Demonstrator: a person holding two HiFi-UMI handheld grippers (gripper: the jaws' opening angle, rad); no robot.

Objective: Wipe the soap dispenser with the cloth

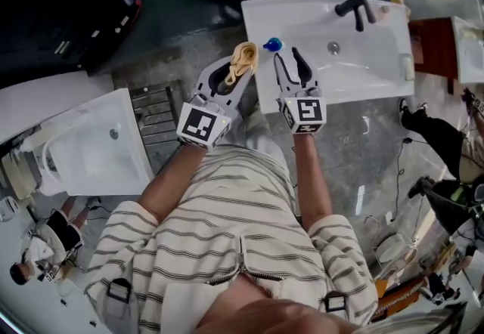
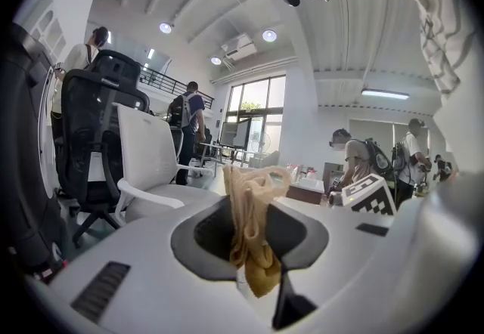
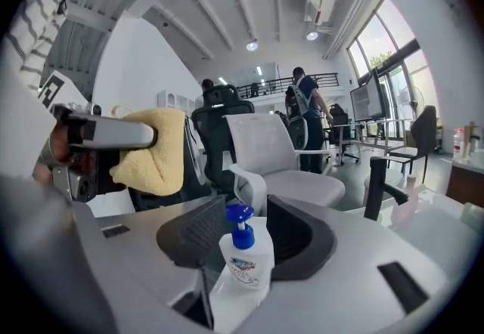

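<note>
Yellow cloth (image 1: 243, 60) and soap dispenser (image 1: 272, 44) at the white sink (image 1: 378, 60), over its front rim.
Just off the sink's left corner, the left gripper (image 1: 240, 66) is clamped on the bunched cloth; the right gripper (image 1: 288, 54), jaws wide, is closing against the soap dispenser upright between them.

The head view looks steeply down from above the person. It takes in the left gripper (image 1: 234, 69) and right gripper (image 1: 289, 55) mid-frame, with the sink (image 1: 378, 53) under the right one's jaws. The left gripper view rides on its gripper and faces nearly level along the jaws, the cloth (image 2: 253, 234) close between them. The right gripper view faces likewise, the dispenser (image 3: 246, 257) close between its closing jaws. Each gripper view catches the other gripper beside it, and both share the white chair (image 2: 151, 162) ahead.
</note>
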